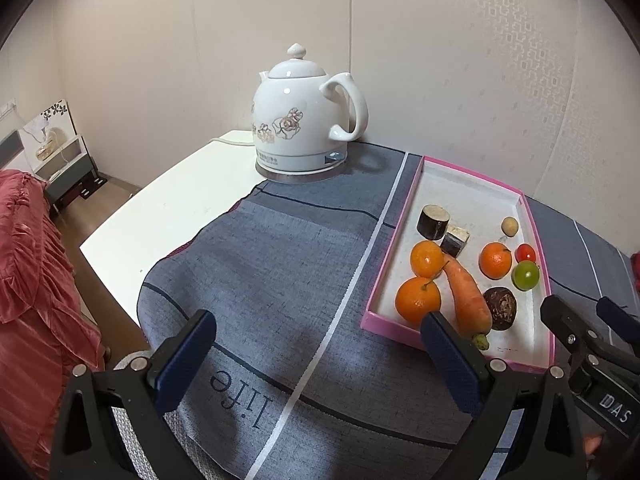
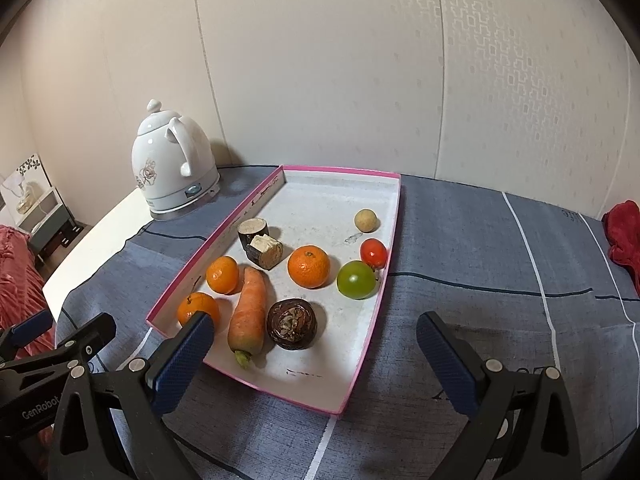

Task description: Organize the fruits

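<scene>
A pink-rimmed white tray lies on a grey cloth. In it are three oranges, a carrot, a dark wrinkled fruit, a green fruit, a small red tomato, a small tan ball and two dark cut stem pieces. My right gripper is open and empty, just above the tray's near end. My left gripper is open and empty over the cloth, left of the tray; the carrot lies beside its right finger.
A white flowered kettle stands on its base at the back left, half on the grey cloth and half on the white table. A red cloth lies at the far right. A red-covered bed is left of the table.
</scene>
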A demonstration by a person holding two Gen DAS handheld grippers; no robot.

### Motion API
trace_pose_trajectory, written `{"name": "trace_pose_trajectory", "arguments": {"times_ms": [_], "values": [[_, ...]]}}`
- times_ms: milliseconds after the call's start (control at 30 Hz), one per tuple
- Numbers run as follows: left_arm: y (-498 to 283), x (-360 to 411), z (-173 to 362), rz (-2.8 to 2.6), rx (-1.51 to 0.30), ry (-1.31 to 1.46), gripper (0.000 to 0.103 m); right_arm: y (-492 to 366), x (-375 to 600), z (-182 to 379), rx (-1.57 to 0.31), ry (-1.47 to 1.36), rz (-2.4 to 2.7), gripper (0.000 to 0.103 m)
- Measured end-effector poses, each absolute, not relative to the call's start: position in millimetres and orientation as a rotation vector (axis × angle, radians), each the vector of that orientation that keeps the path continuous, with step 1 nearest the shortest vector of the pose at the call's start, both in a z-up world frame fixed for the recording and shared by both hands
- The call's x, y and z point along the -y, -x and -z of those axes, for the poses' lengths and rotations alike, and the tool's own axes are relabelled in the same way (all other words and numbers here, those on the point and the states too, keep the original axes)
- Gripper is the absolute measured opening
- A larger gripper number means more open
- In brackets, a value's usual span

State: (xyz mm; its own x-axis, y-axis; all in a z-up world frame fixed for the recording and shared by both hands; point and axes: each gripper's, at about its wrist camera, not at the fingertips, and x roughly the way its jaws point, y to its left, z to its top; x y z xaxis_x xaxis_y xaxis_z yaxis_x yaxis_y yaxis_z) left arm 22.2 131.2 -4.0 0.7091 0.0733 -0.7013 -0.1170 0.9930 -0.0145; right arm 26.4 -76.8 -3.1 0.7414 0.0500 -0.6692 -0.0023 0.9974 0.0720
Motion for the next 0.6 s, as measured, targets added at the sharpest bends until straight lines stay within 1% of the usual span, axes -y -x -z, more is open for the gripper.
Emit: {"name": "trace_pose_trajectory", "arguments": {"times_ms": [600], "values": [[-23.8, -130.3, 5.4, -0.106, -0.790, 0.059, 0.103, -28.3, 79.7, 5.8, -0.743, -0.080, -0.021, 0.103]]}}
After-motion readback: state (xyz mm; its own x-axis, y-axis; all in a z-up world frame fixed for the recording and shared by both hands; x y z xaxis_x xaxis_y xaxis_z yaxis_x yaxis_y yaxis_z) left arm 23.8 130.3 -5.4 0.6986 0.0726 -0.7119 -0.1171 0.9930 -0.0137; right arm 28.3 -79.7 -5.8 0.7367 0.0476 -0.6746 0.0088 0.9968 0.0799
